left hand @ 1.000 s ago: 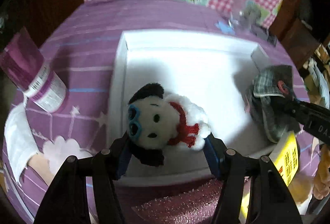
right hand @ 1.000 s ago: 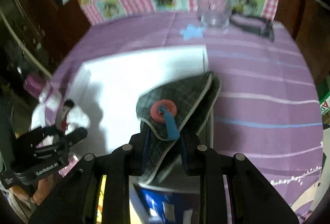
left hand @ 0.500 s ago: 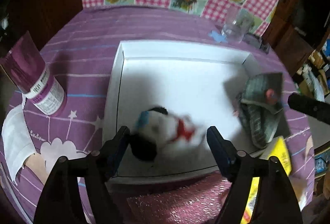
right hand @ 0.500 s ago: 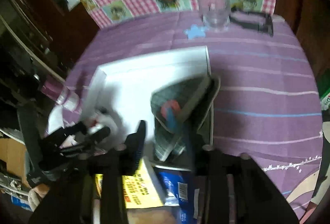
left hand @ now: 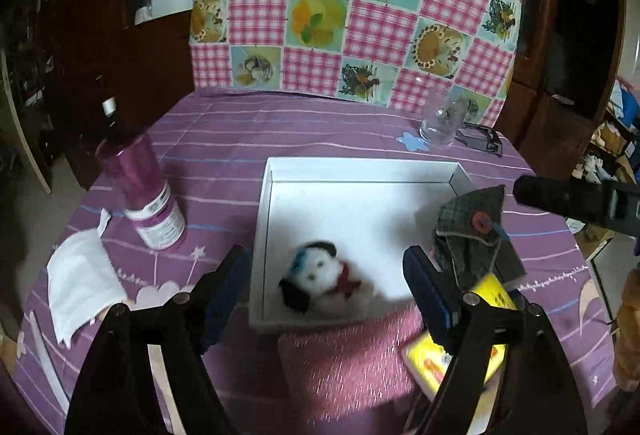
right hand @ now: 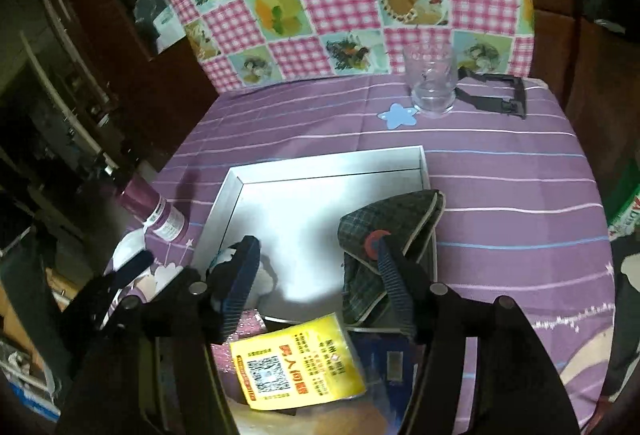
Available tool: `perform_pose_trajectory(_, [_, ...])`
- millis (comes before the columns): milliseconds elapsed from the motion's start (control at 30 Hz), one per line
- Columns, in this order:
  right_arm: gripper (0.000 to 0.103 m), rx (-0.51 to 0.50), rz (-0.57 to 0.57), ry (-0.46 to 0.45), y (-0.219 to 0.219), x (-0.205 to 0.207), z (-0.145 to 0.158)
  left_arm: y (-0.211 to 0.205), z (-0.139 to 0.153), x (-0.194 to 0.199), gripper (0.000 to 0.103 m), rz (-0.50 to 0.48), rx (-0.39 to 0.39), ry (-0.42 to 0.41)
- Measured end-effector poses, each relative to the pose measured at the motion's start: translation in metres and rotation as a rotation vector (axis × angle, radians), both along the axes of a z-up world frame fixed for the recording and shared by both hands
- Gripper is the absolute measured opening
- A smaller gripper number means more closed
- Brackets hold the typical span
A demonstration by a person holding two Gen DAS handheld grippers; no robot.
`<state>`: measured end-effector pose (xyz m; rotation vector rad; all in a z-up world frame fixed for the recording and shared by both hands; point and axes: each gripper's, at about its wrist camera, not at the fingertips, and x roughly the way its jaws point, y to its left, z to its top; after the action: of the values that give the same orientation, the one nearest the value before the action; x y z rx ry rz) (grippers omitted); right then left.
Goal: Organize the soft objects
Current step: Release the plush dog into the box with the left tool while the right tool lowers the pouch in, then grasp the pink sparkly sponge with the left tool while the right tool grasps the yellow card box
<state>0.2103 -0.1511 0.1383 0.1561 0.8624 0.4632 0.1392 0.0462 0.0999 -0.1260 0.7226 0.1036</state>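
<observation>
while both grippers gape empty, only the left view shows the plush snowman's face; right view hides it.

we see the table from two wrist cameras, both raised above its near edge and tilted down toward the far edge and the checked cloth behind it. the left view sits over the near left part, looking along its own wide-apart fingers into the white tray from close by. the right view sits over the near right part, angled slightly leftward, its fingers framing the same tray. both views share the tray, the glass at the far right, and the bottle near the left edge. the right tool's tip enters the left view from the right.
</observation>
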Motion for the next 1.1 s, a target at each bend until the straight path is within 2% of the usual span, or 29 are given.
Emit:
perform_pose_trajectory(100, [0.062, -0.020, -0.073, -0.116, -0.004, -0.021, 0.011, 0.006, -0.001, -0.014, 0.079, 0.025, -0.012, -0.016])
perform_pose_trajectory(233, [0.062, -0.063, -0.055, -0.156, -0.011, -0.045, 0.017, 0.006, -0.009, -0.030, 0.079, -0.001, -0.031, 0.014])
perform_pose_trajectory(267, [0.062, -0.062, -0.048, -0.158, -0.013, -0.050, 0.016, 0.005, -0.011, -0.034, 0.073, -0.015, -0.040, 0.019])
perform_pose_trajectory(300, [0.062, -0.066, -0.049, -0.154, -0.015, -0.056, 0.013, 0.002, -0.015, -0.039, 0.061, -0.034, -0.042, 0.025])
perform_pose_trajectory(400, [0.062, -0.079, -0.049, -0.143, -0.022, -0.073, -0.001, -0.008, -0.022, -0.049, 0.042, -0.075, -0.023, 0.035])
perform_pose_trajectory(467, [0.062, -0.088, -0.032, -0.134, -0.024, -0.083, -0.012, -0.016, -0.025, -0.057, 0.032, -0.103, -0.022, 0.032])
perform_pose_trajectory(500, [0.062, -0.093, -0.025, -0.133, -0.025, -0.087, -0.016, -0.019, -0.026, -0.062, 0.030, -0.118, -0.028, 0.031])
perform_pose_trajectory(667, [0.062, -0.107, 0.005, -0.133, -0.033, -0.111, -0.035, -0.024, -0.031, -0.081, 0.030, -0.138, -0.033, 0.000])
perform_pose_trajectory(800, [0.062, -0.021, -0.002, -0.125, -0.047, -0.122, -0.044, -0.023, -0.039, -0.091, 0.030, -0.128, -0.043, -0.033])
perform_pose_trajectory(900, [0.062, 0.020, 0.014, -0.106, -0.052, -0.122, -0.048, -0.020, -0.040, -0.091, 0.039, -0.128, -0.068, -0.027])
perform_pose_trajectory(1100, [0.062, -0.009, 0.022, -0.063, -0.045, -0.121, -0.057, -0.018, -0.038, -0.096, 0.039, -0.099, -0.055, -0.032])
